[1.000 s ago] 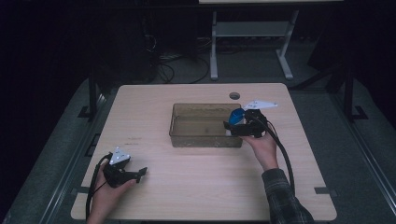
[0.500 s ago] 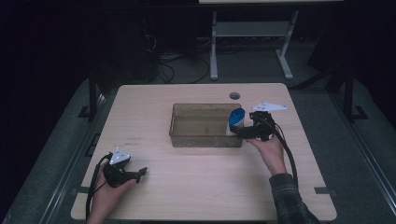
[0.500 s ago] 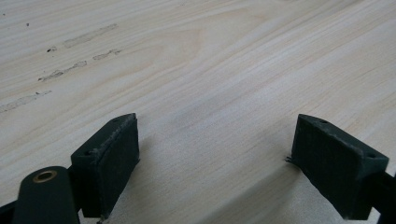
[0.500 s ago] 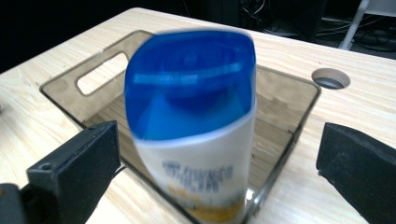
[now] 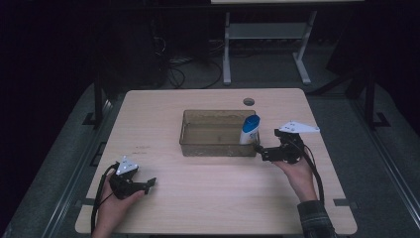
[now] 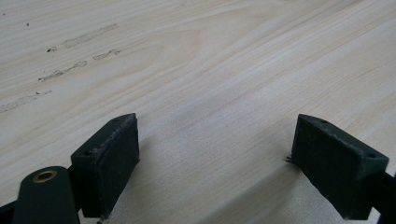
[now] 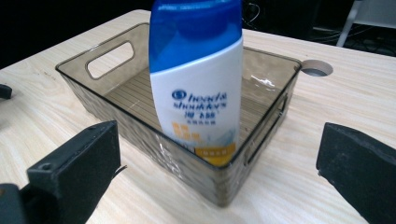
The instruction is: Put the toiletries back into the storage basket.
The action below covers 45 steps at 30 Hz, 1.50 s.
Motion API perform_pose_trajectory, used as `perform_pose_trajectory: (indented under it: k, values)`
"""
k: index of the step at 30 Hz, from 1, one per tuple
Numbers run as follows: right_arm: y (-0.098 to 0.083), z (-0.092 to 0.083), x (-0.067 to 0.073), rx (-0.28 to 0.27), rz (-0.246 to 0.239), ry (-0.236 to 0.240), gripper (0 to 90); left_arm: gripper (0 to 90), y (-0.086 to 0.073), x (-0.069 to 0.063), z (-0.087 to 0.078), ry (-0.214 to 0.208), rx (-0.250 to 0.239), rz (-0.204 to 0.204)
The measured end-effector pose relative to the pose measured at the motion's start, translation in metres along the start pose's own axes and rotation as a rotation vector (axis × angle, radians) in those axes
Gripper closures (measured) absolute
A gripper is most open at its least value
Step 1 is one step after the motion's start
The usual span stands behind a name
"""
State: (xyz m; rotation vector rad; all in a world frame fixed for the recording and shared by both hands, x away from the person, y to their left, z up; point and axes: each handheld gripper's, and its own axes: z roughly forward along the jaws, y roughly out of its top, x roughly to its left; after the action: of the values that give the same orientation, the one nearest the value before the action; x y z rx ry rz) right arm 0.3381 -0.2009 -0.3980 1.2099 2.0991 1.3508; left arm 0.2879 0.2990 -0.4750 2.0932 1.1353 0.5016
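A white shampoo bottle (image 5: 249, 130) (image 7: 196, 79) with a blue cap stands upright in the right end of a smoky see-through bin (image 5: 213, 113) (image 7: 93, 56) at the table's middle. My right gripper (image 5: 258, 151) (image 7: 218, 149) sits just right of the bin, pointing at the bottle. Its jaws have just been opening; they stand wide, nothing is between them, and they are clear of the bottle. My left gripper (image 5: 148, 183) (image 6: 217, 135) rests low over bare wood at the front left, open and holding nothing.
The pale wooden table (image 5: 223, 198) has a round cable hole (image 5: 248, 101) (image 7: 317, 69) behind the bin. Faint scuff marks (image 6: 70, 56) lie ahead of the left gripper. Dark floor, cables and a white stand lie beyond the far edge.
The right gripper has let go of the bottle and drawn back to the right, out of the bin. The bottle now stands alone in the bin. The left hand has kept still.
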Motion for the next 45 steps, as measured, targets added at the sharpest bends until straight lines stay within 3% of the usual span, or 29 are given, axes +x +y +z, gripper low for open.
perform_pose_trajectory:
  k: [9, 24, 31, 39, 45]
  values:
    - [-0.018, -0.019, -0.001, -0.017, -0.001, -0.012, 0.0, 13.9, 0.0, 0.0, 0.0, 0.0, 0.0, 0.0]
    - [-0.051, -0.047, -0.004, 0.008, 0.009, -0.033, 0.0, 13.9, 0.0, 0.0, 0.0, 0.0, 0.001, 0.002]
    - [-0.069, -0.056, -0.006, 0.04, 0.014, -0.048, 0.0, 13.9, 0.0, 0.0, 0.0, 0.0, 0.001, 0.003]
    - [-0.093, -0.064, -0.012, 0.101, 0.04, -0.07, 0.0, 13.9, 0.0, 0.0, 0.0, -0.001, 0.002, 0.004]
    - [-0.106, -0.066, -0.016, 0.155, 0.032, -0.092, 0.0, 13.9, 0.0, 0.0, 0.0, -0.002, 0.002, 0.004]
